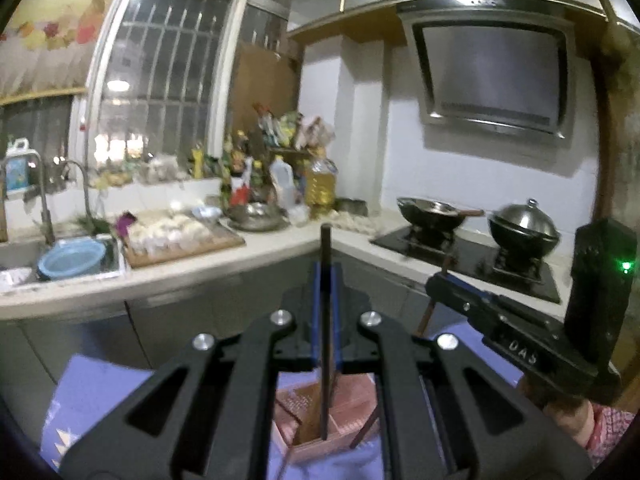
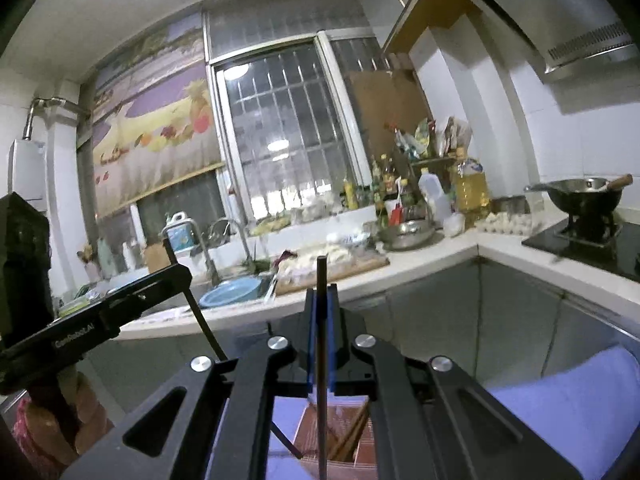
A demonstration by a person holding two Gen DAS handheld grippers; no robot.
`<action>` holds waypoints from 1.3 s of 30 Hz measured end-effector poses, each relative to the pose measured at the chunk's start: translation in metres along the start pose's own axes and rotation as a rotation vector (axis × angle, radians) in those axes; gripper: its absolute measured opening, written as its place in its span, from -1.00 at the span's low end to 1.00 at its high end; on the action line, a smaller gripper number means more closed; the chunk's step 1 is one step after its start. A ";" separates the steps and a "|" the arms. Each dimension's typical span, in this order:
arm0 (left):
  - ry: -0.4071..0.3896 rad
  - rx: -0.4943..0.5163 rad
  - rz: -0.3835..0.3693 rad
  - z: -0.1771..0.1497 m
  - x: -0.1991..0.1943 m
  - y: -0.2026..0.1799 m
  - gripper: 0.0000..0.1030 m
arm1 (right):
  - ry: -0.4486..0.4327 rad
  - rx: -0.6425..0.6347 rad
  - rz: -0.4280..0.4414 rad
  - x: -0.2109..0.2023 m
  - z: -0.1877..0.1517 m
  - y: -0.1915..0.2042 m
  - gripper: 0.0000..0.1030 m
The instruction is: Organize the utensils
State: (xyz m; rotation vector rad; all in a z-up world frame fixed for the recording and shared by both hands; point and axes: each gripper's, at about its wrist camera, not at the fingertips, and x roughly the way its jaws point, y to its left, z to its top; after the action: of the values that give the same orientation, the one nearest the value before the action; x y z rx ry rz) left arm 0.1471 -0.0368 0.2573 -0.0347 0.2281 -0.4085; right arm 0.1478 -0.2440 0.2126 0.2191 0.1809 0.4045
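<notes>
My left gripper is shut on a dark chopstick held upright, its lower end inside a pink slotted utensil box on a purple cloth. My right gripper is shut on another dark chopstick, its lower end over the same box, which holds brown chopsticks. The right gripper shows in the left wrist view to the right, with a brownish stick below it. The left gripper shows in the right wrist view at left, holding its chopstick.
Behind is a kitchen counter with a sink, blue bowl, a cutting board with dumplings, bottles and a stove with two woks. Grey cabinets stand below. A range hood hangs above.
</notes>
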 end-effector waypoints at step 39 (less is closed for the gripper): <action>0.192 -0.170 0.191 -0.224 -0.116 0.031 0.88 | 0.126 0.120 -0.098 -0.128 -0.208 0.022 0.93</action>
State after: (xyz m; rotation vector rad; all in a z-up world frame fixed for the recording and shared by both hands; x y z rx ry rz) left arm 0.0053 0.0407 0.0609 -0.1398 0.4512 -0.2007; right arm -0.0215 -0.2407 0.0344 0.3014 0.3389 0.3106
